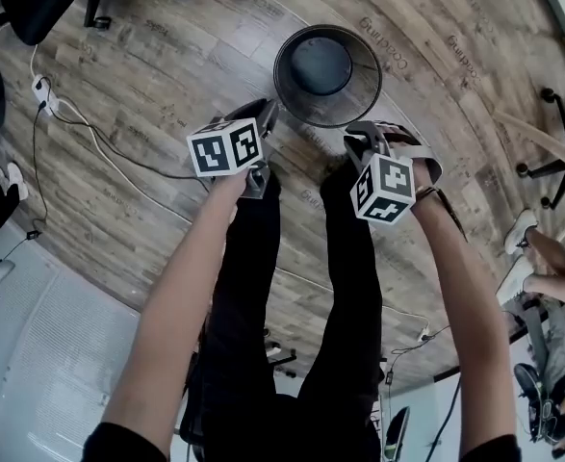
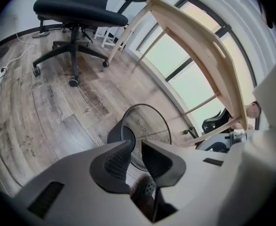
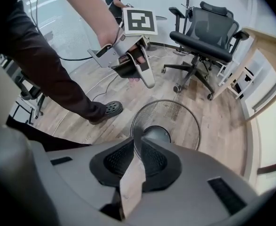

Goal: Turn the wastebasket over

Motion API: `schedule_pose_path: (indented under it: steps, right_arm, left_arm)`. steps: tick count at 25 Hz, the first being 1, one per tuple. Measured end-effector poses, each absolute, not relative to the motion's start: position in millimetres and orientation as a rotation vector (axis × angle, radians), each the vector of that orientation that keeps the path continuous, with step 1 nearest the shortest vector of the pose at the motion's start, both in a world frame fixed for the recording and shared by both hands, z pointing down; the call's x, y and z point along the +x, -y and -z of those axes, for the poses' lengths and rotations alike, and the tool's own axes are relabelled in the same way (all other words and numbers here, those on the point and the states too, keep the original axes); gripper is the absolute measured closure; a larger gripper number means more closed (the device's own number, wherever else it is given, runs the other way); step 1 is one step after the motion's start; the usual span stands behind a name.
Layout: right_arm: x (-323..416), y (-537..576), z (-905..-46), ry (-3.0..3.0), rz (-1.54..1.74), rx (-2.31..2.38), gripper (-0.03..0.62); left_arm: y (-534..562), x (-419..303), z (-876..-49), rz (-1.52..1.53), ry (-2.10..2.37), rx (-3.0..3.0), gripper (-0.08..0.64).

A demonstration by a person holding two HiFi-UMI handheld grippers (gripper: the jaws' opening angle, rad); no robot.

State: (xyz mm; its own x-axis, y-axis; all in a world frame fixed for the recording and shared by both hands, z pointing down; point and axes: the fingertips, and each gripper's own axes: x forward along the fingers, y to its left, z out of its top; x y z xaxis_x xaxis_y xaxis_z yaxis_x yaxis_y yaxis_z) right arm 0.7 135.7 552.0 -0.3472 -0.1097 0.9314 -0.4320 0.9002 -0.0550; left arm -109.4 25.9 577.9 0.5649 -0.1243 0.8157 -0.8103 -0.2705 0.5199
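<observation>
The black round wire-mesh wastebasket (image 1: 303, 102) is mouth-up and empty, its near rim at both sets of fingertips. The right gripper (image 3: 138, 144) has its pads pinched on the thin rim wire; the left gripper (image 2: 136, 144) is closed to a slit on the rim beside it, as far as the fine mesh lets one judge. It should be light, springy in the wall, stiffer and slick at the rim, so the rim is the hold. Behind the fingers are the person's dark-trousered legs (image 1: 263, 287); a black swivel office chair (image 2: 76, 6) and pale wooden table frame (image 2: 194, 36) stand well beyond, clear of a flip
</observation>
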Motion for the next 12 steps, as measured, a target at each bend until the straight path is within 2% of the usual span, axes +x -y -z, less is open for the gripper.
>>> schedule_pose_path:
  steps: [12]
  right_arm:
    - [17.0, -100.9, -412.0, 1.897, -0.263, 0.542, 0.548]
  left_arm:
    - [-18.0, -88.4, -426.8, -0.751, 0.696, 1.856, 0.529]
